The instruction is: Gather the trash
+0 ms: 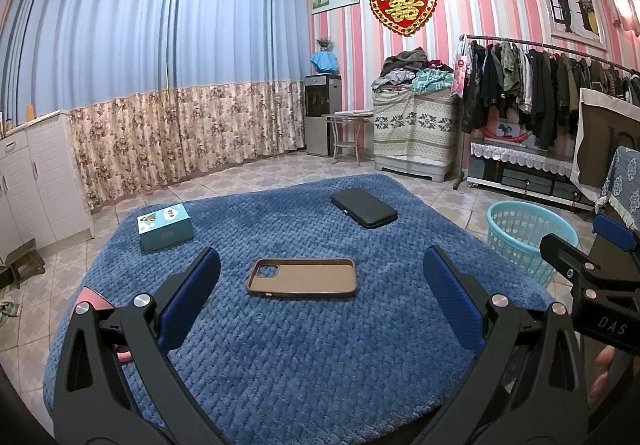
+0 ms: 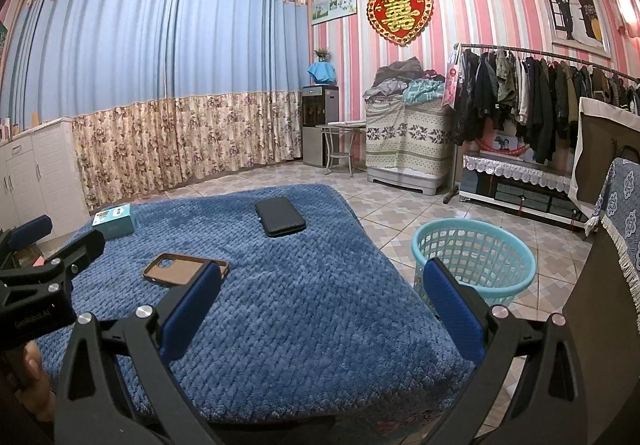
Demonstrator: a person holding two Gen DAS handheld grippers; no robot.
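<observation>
a blue quilted blanket (image 1: 304,345) covers the table in the middle of the room. three things lie on it, all apart from each other: a brown phone case (image 1: 302,278) with its inner side up near the middle, a black wallet-like case (image 1: 364,208) farther back, and a small teal box (image 1: 165,227) at the far left part.

the left gripper (image 1: 320,285) is held low over the near part of the blanket, its two blue pads spread wide, with nothing between them. in its own view the brown phone case lies just ahead, between the two finger tips, not touched.

the right gripper (image 2: 322,291) is also spread wide and holds nothing. it hangs over the right side of the blanket, and its left pad hides one end of the phone case from that camera.

a light blue plastic basket (image 2: 476,261) stands on the tiled floor (image 2: 400,213), just beside the right edge of the table. i see nothing inside it.

a rack of dark clothes (image 1: 540,85) stands along the pink striped wall.
</observation>
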